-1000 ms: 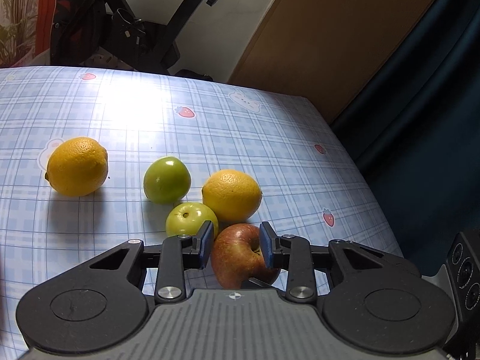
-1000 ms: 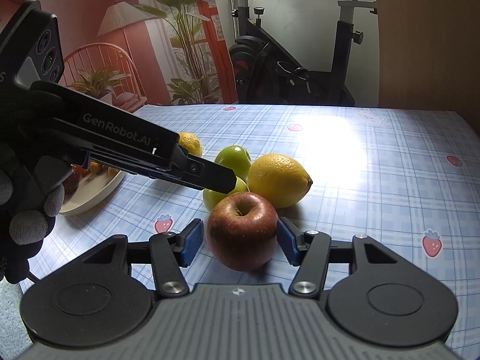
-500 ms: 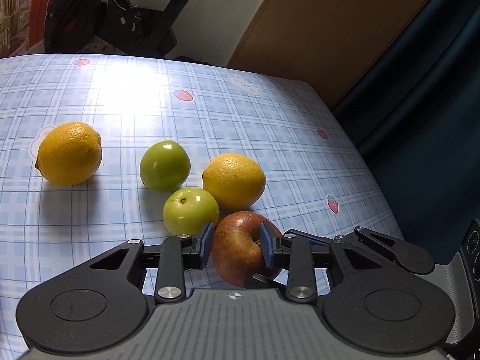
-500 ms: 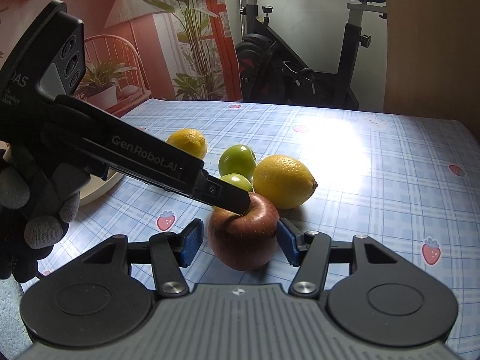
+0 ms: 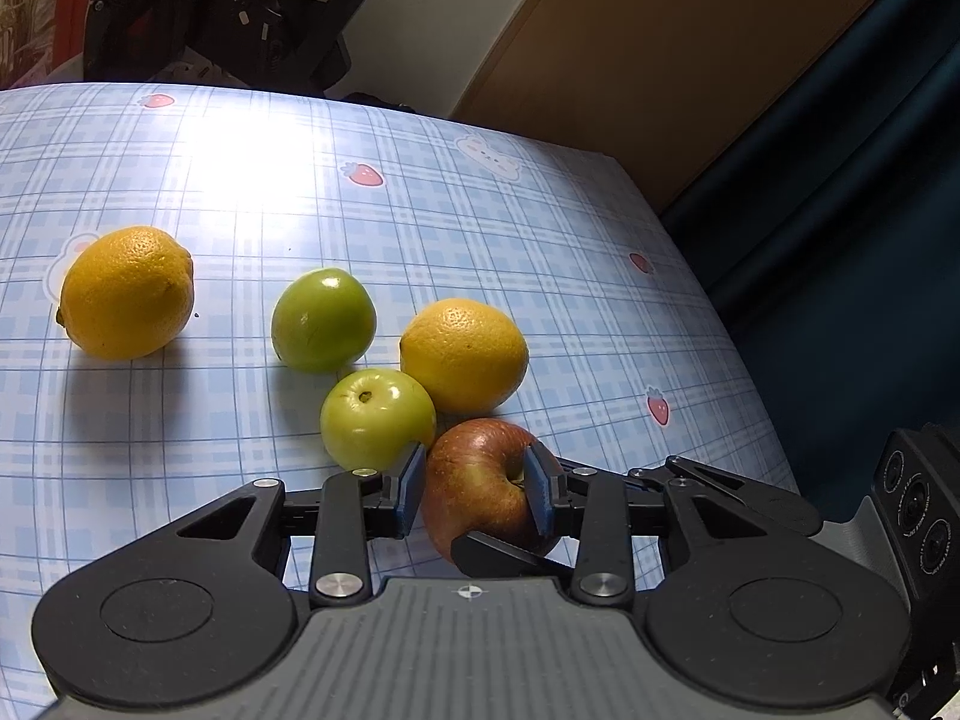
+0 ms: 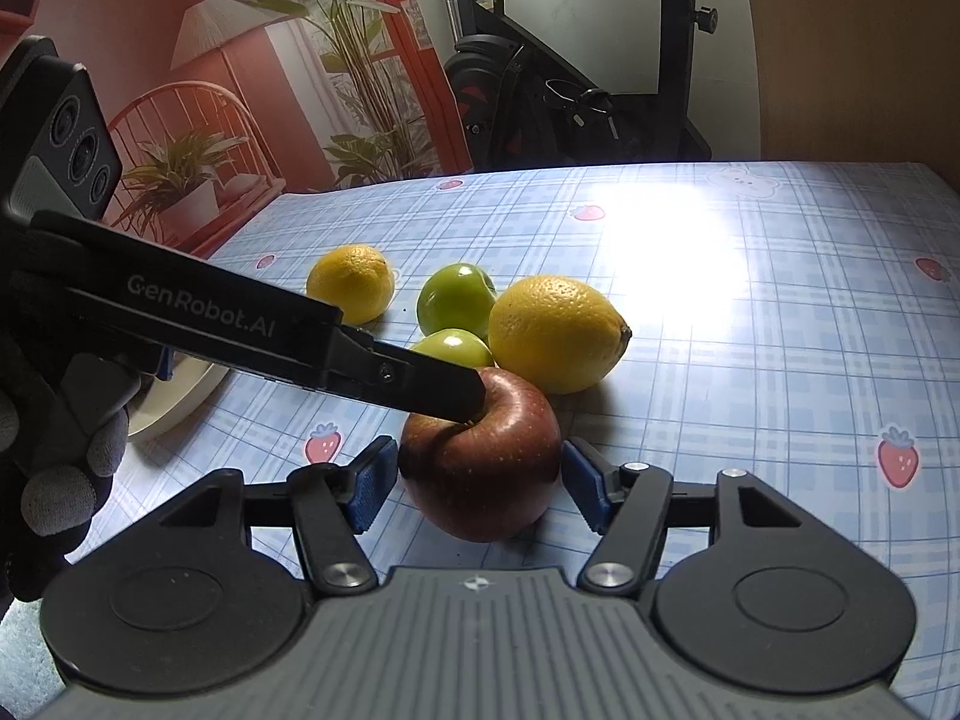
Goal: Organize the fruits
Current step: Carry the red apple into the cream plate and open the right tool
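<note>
Left hand-held gripper [image 5: 474,489] pinches the red apple [image 5: 480,495], its blue pads [image 5: 411,489] pressed on either side of the fruit, one of them at the stem dimple. The apple sits on the desk [image 5: 540,228], which is covered by a blue plaid cloth printed with strawberries.

Seen from the left wrist and going left to right, a lemon [image 5: 127,293] lies alone and well apart from the others. Next comes a green apple [image 5: 323,320], then a second green apple [image 5: 377,419] in front of it with its stem end up, just beside the red apple. A second lemon [image 5: 465,355] sits close against that second green apple and just behind the red one.

Right hand-held gripper [image 6: 480,483] is spread, with its blue pads [image 6: 372,483] flanking the same red apple [image 6: 480,462] from another direction, a small gap showing on each side. In its view a gloved hand [image 6: 54,468] at the far left holds the left tool, whose black finger reaches across and rests on top of the apple. A pale plate [image 6: 180,384] shows partly behind that finger, at the desk's left edge. An exercise bike [image 6: 576,90] stands beyond the desk.
</note>
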`<state>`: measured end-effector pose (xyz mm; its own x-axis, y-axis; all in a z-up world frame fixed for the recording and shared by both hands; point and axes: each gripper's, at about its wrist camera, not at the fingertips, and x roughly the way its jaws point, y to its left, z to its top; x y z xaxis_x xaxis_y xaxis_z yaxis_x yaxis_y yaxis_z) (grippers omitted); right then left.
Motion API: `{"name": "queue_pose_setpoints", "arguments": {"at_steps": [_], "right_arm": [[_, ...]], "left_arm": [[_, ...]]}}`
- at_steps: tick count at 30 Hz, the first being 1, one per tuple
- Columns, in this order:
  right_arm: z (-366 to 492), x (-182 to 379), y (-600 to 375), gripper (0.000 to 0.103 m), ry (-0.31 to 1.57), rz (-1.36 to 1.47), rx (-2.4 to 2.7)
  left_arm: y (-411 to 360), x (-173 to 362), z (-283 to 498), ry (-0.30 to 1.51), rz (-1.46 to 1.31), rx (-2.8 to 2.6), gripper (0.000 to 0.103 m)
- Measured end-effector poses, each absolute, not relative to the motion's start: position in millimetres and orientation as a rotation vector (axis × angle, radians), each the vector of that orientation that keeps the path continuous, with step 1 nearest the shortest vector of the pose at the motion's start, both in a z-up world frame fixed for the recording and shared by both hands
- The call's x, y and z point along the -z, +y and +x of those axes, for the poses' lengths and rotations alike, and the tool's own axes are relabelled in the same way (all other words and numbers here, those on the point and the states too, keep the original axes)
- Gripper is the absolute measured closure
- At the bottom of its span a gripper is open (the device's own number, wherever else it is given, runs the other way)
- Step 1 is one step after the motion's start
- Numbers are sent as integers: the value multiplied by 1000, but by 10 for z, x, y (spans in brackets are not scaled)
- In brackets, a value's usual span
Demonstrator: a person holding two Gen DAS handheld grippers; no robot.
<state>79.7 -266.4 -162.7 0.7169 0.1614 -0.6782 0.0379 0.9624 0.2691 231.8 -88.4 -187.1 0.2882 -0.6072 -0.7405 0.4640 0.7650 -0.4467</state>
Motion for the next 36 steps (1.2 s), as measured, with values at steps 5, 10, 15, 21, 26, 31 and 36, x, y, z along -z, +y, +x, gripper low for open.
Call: {"name": "queue_pose_setpoints", "arguments": {"at_steps": [5,10,15,21,26,31,36], "right_arm": [[796,1638,-2630,39,780,252,-66],[827,1658,-2627,39,791,253,-68],[877,1682,-2620,39,807,253,-67],[881,1692,-2600,40,811,260,-53],[792,1651,-2566,40,794,252,-59],[769,1546,-2487,40,791,241,-87],[948,1336,-2271,40,764,209,-154]], "left_arm": [[-894,1867,2329,1065,-155,718,64],[-918,1888,2322,1082,-174,705,64],[-936,1895,2321,1078,-170,707,64],[-939,1892,2286,1072,-163,704,64],[-878,1827,2204,1070,-167,715,64],[-746,1709,2096,1043,-173,699,64],[-465,1455,2069,986,-194,661,57]]}}
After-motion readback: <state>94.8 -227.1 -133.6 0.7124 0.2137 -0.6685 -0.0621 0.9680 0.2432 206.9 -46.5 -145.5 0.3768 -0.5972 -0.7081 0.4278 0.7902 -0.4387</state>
